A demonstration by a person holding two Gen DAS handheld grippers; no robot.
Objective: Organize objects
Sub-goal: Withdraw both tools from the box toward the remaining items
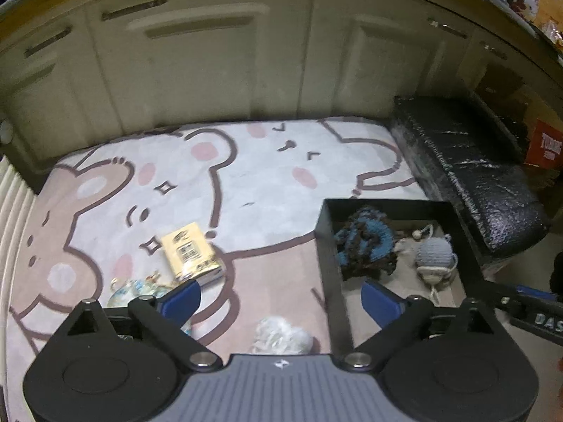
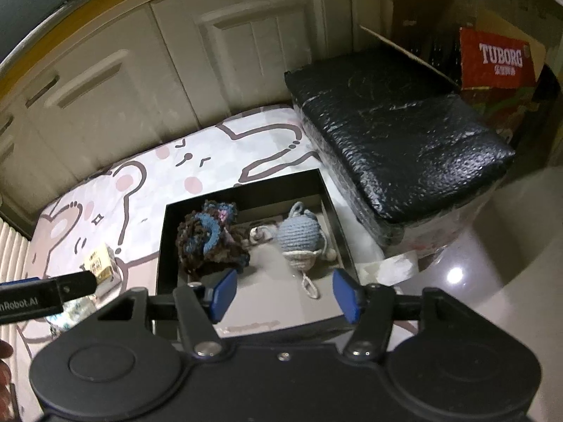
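Note:
A black open box (image 1: 329, 246) (image 2: 246, 190) sits on the right part of a cartoon bear mat (image 1: 246, 161). In it lie a brown and blue crochet piece (image 1: 366, 246) (image 2: 211, 242) and a grey-blue crochet toy with cords (image 1: 434, 255) (image 2: 299, 235). On the mat lie a small yellow box (image 1: 191, 253) (image 2: 100, 265), a shiny trinket (image 1: 133, 290) and a white fluffy item (image 1: 281, 336). My left gripper (image 1: 281, 300) hangs open over the mat and the box's left wall, holding nothing. My right gripper (image 2: 285, 293) stands open above the box's near side, empty.
A black foam-wrapped block (image 2: 397, 133) (image 1: 468, 176) lies right of the mat. A red Tuborg carton (image 2: 498, 59) stands behind it. Cream cabinet doors (image 1: 197, 70) run along the back. A white paper strip (image 2: 394, 267) lies on glossy floor by the box.

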